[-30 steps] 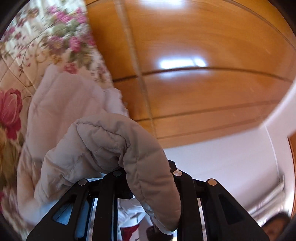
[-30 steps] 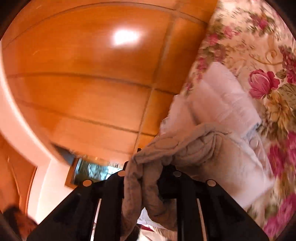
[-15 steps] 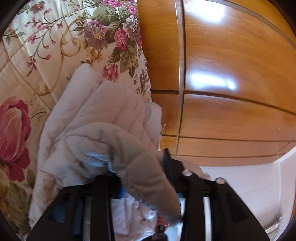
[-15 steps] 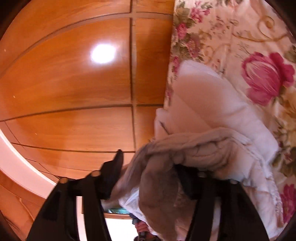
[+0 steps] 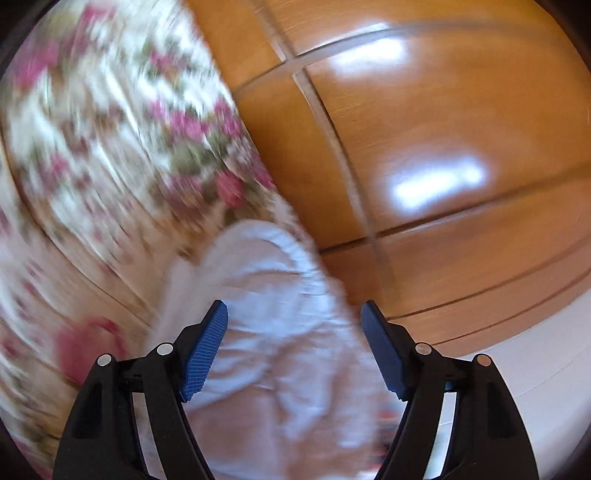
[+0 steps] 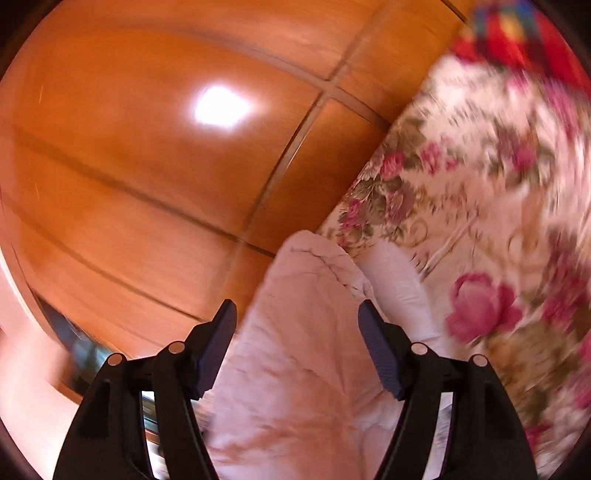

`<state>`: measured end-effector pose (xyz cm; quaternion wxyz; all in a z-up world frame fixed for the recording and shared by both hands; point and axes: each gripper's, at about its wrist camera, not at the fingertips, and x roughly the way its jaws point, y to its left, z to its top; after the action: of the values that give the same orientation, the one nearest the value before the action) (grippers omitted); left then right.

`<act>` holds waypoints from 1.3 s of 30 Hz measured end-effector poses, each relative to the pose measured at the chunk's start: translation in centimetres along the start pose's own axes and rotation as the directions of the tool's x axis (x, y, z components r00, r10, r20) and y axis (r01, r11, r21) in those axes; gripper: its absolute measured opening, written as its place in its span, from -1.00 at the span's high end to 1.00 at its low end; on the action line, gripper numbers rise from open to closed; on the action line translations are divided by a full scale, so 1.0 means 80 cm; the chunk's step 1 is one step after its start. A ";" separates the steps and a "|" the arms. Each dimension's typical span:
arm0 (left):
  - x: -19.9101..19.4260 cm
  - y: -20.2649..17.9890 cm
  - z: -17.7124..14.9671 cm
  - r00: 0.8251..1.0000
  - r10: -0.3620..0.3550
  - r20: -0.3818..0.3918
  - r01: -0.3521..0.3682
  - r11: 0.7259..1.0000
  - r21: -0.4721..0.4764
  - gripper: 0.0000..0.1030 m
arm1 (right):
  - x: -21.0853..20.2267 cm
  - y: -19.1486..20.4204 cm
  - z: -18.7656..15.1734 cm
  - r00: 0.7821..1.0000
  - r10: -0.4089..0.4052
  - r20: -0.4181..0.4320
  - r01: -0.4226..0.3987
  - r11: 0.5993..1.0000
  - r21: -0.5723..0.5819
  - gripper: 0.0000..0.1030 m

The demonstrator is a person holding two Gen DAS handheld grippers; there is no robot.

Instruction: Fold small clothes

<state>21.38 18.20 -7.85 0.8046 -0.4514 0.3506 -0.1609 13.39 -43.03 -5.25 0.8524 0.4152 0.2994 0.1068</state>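
Left claw: my jaws have just been opening and now stand spread, blue pads clear on both sides. A second ago they were clamped on a padded fold of the garment; now the pale quilted garment lies beyond and below the fingers, seen through the gap, with no pad pressing on it. Picture is motion-blurred, so I cannot tell fine creases.

The garment rests on the flowered bedspread, at its edge next to the wooden panelling.

Right claw: same change. Jaws have just been opening; they were shut on a bunched fold earlier and are now apart, nothing pinched. In this view the garment lies between and past the fingers, doubled over on itself, a whiter layer showing just beside it toward the bedspread.

Judgement: both holds let go together, so the fold I was carrying over appears laid down. Next is probably to check that the edges line up, or take a fresh hold for another fold.

Count: two claws, both spread. One garment that I can make out; whether the whiter layer is a second piece, cannot tell. One bedspread. One red patterned item at the far corner, too blurred to identify.
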 end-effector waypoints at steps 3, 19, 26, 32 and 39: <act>0.011 -0.022 -0.006 0.990 0.140 -0.004 -0.138 0.976 0.168 -0.42 | 0.033 0.042 -0.007 0.990 -0.140 -0.024 0.132 0.968 -0.214 -0.35; 0.087 -0.043 0.011 0.946 0.320 -0.042 -0.284 0.887 0.363 0.29 | 0.136 0.060 0.009 0.910 -0.409 -0.067 0.340 0.829 -0.444 0.60; 0.074 -0.062 0.005 0.925 0.376 0.054 -0.361 0.825 0.435 1.00 | 0.119 0.096 -0.015 0.893 -0.446 0.056 0.394 0.717 -0.576 0.85; 0.049 -0.097 0.012 0.936 0.315 0.159 -0.353 0.836 0.421 1.00 | 0.096 0.124 -0.003 0.884 -0.422 0.202 0.459 0.695 -0.553 0.85; 0.070 -0.107 0.019 0.907 0.324 0.268 -0.409 0.828 0.385 1.00 | 0.121 0.100 0.012 0.852 -0.469 0.232 0.521 0.715 -0.467 0.85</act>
<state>26.88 11.28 -2.52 0.9299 -0.1990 0.3076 -0.0325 22.23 -34.40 -2.68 0.9419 0.0817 0.3181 -0.0698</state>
